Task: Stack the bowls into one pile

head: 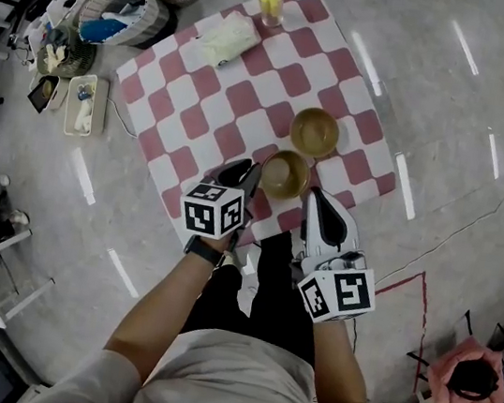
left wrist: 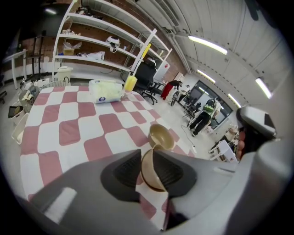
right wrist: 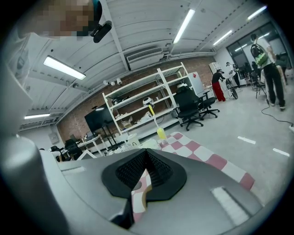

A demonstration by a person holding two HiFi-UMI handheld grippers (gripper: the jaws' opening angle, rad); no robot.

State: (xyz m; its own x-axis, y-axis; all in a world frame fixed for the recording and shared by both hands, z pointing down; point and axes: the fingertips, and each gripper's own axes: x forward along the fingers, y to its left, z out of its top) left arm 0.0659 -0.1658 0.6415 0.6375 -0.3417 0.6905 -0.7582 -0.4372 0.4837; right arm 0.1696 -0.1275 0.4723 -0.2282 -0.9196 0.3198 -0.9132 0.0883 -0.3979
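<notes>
Left gripper view: L gripper (left wrist: 148, 160) pinches rim of near bowl (left wrist: 151, 178) at cloth (left wrist: 82, 133) edge, R gripper (right wrist: 146, 160) closed on nothing; I would lift it level, then lower it centred into far bowl (left wrist: 161, 136).

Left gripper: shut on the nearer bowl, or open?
Shut on it. The left gripper shows, in its own view, fingers pressed against both sides of the nearer bowl, with no gap visible.

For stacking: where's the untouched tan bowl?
Head view: the untouched tan bowl sits on the right of the red-checked cloth, just beyond the gripped tan bowl.
</notes>
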